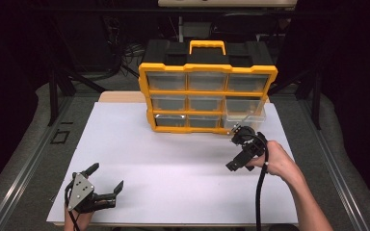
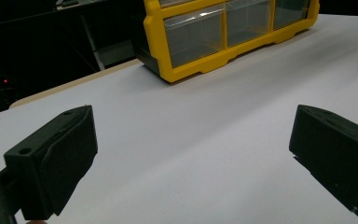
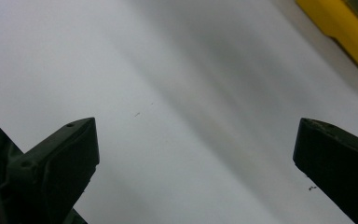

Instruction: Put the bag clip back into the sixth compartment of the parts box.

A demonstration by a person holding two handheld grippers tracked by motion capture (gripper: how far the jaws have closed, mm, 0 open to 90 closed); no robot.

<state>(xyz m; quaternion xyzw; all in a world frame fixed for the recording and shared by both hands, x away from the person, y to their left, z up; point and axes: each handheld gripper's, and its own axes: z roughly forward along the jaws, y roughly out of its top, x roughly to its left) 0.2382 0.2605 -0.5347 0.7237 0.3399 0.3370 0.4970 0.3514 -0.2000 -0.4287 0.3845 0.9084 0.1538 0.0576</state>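
White bench [image 1: 173,163] is backed at 12 o'clock by an organizer [image 1: 207,91]. Right gripper [image 1: 238,144], jaws apart, is held by its pulled-out 5 o'clock drawer [image 1: 245,118]; left gripper [image 1: 107,180], jaws apart, is parked at 7 o'clock.

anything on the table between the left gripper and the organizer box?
Nothing. In the high view, bare white tabletop runs from the left gripper to the yellow organizer; the left gripper view agrees.
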